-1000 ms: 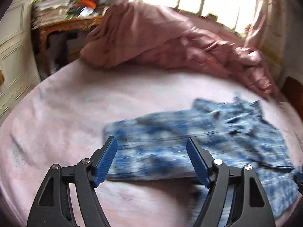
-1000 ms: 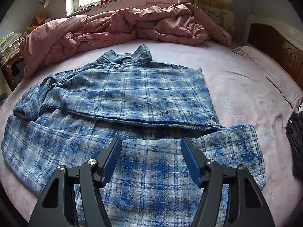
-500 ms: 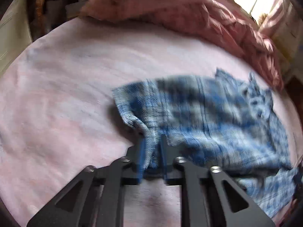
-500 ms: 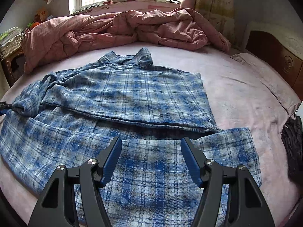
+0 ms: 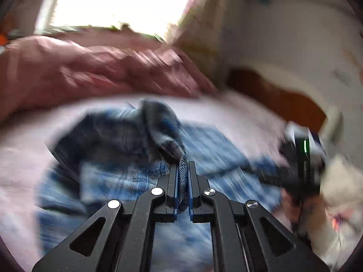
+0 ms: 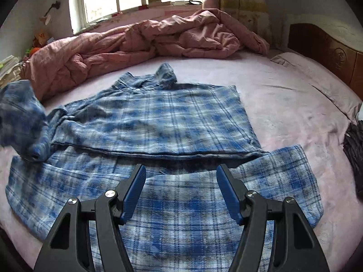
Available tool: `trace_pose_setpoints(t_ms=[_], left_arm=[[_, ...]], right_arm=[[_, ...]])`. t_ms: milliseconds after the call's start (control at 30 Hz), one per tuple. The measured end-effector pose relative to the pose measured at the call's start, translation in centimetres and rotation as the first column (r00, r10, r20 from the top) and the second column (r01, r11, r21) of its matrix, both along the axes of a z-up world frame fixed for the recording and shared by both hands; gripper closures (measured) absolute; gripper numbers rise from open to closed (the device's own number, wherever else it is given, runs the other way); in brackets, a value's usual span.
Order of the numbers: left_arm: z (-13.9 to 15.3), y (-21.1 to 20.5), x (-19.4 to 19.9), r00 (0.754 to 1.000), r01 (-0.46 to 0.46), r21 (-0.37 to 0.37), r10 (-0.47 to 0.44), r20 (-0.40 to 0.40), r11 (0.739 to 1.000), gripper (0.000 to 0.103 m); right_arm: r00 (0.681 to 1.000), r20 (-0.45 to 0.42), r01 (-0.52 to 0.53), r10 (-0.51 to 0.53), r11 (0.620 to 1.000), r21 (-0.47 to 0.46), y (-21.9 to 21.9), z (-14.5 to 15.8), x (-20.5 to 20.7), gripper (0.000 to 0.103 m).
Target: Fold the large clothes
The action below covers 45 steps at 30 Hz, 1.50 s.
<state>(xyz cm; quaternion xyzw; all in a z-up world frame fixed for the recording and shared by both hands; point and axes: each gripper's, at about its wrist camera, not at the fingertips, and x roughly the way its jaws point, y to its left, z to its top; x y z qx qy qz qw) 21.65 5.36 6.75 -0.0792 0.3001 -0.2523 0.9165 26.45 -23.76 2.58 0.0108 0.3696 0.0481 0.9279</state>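
Two tongs: left [image 5: 182,172] clenched on shirt [image 6: 172,117] sleeve, right [image 6: 180,192] released above its hem.

no readable text, labels or numbers

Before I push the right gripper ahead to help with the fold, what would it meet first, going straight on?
Most likely the plaid shirt lying flat on the bed: the open right gripper points down at it, with nothing between.

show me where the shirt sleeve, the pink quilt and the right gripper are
shirt sleeve [image 5: 182,176], left wrist view, cloth pinched between the pads.
pink quilt [image 6: 158,38], right wrist view, rumpled middle.
right gripper [image 6: 181,176], right wrist view, gap between the open fingertips.
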Motion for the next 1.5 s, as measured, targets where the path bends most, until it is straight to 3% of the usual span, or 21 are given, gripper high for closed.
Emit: trace_pose_setpoints(t_ms=[167, 233, 267, 300, 367, 500, 667, 800, 867, 933, 1033, 1200, 1300, 1367, 1500], left_arm=[[-5.0, -5.8, -0.9, 0.993, 0.092, 0.149, -0.08, -0.088, 0.985, 0.096], [-6.6, -7.0, -0.9, 0.987, 0.118, 0.197, -0.093, -0.129, 0.973, 0.078], [-7.1, -7.7, -0.9, 0.986, 0.118, 0.211, -0.09, -0.139, 0.97, 0.06], [-7.1, -7.5, -1.1, 0.988, 0.107, 0.215, -0.08, -0.129, 0.971, 0.054], [-6.4, -6.9, -1.4, 0.994, 0.08, 0.199, -0.063, -0.091, 0.977, 0.054], [-4.2, -4.8, -1.4, 1.0, -0.03, 0.172, 0.031, -0.002, 0.985, 0.045], [-3.7, -2.5, 0.7, 0.988, -0.152, 0.195, 0.15, 0.023, 0.969, 0.044], [-5.2, -0.8, 2.1, 0.974, -0.219, 0.196, 0.227, -0.02, 0.956, 0.044], [-5.7, -0.2, 2.5, 0.969, -0.23, 0.186, 0.242, -0.043, 0.955, 0.044], [-6.1, 0.1, 2.6, 0.964, -0.249, 0.193, 0.263, -0.046, 0.949, 0.044], [-6.5, 0.2, 2.8, 0.957, -0.273, 0.195, 0.287, -0.045, 0.942, 0.044], [-6.7, -0.3, 2.9, 0.95, -0.302, 0.229, 0.313, -0.009, 0.925, 0.043], [-6.9, -0.6, 3.1, 0.943, -0.319, 0.245, 0.332, -0.009, 0.915, 0.041], [-7.1, -0.3, 3.2, 0.929, -0.355, 0.241, 0.37, -0.021, 0.903, 0.039], [-7.2, -0.1, 3.3, 0.929, -0.354, 0.245, 0.369, -0.018, 0.903, 0.039]], right_arm=[[0.994, 0.029, -0.113, 0.109, 0.982, 0.154, 0.3, 0.6, -1.2, 0.036], [0.988, -0.003, -0.149, 0.152, 0.97, 0.194, 0.8, 0.2, -1.1, 0.036], [0.987, -0.026, -0.153, 0.161, 0.971, 0.183, 1.3, -0.2, -0.9, 0.036], [0.987, -0.027, -0.15, 0.157, 0.974, 0.172, 1.6, -0.5, -0.8, 0.036], [0.986, -0.038, -0.155, 0.163, 0.975, 0.16, 2.2, -1.2, -0.7, 0.036], [0.972, -0.06, -0.209, 0.226, 0.954, 0.213, 3.1, -2.3, -0.5, 0.036], [0.93, -0.065, -0.354, 0.362, 0.928, 0.112, 6.7, -3.4, -1.5, 0.045], [0.91, -0.084, -0.407, 0.406, 0.913, 0.005, 9.3, -4.6, -2.6, 0.058], [0.92, -0.074, -0.389, 0.386, 0.92, -0.044, 9.9, -4.9, -2.9, 0.069], [0.927, -0.05, -0.373, 0.371, 0.926, -0.049, 9.7, -4.6, -3.1, 0.09], [0.929, -0.032, -0.369, 0.368, 0.928, -0.047, 8.8, -3.7, -2.9, 0.092], [0.981, 0.069, -0.176, 0.183, 0.979, -0.108, 4.8, -1.9, -1.3, 0.099], [0.992, 0.103, -0.061, 0.072, 0.992, -0.107, 2.2, -1.2, 0.0, 0.101], [0.984, 0.179, 0.026, 0.0, 0.989, -0.143, 1.0, -0.4, 0.2, 0.101], [0.958, 0.272, 0.144, -0.09, 0.971, -0.189, -1.3, 1.3, 1.7, 0.101]])
